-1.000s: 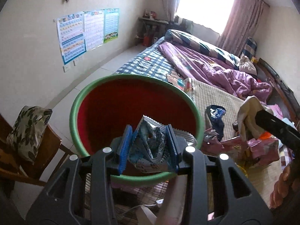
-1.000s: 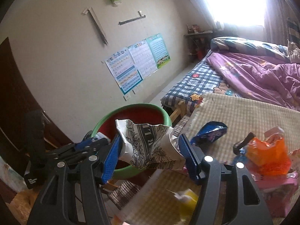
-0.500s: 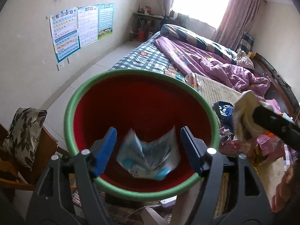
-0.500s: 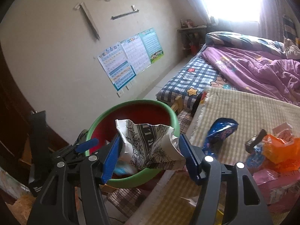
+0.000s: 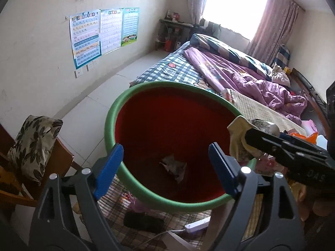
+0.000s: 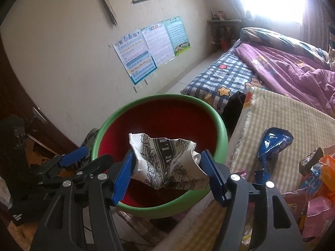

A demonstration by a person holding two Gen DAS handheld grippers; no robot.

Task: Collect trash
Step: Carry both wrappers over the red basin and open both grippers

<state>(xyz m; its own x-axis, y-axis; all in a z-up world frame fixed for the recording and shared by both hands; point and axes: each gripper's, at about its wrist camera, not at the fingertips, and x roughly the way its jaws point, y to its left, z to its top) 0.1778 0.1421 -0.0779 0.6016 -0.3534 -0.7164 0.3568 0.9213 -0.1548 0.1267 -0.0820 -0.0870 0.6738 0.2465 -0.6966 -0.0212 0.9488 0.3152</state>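
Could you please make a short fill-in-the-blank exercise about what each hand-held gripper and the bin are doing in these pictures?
1. The left hand-held gripper is open and holds ____.
2. The right hand-held gripper is shut on a crumpled ____ with black print.
3. One small wrapper lies at the bottom of the bin, whose inside is ____.
4. The blue snack bag lies on the ____ mat.

Missing words: nothing; paper; red; checked

Daylight blows out the window (image 5: 234, 6); fisheye edges perhaps blurred.
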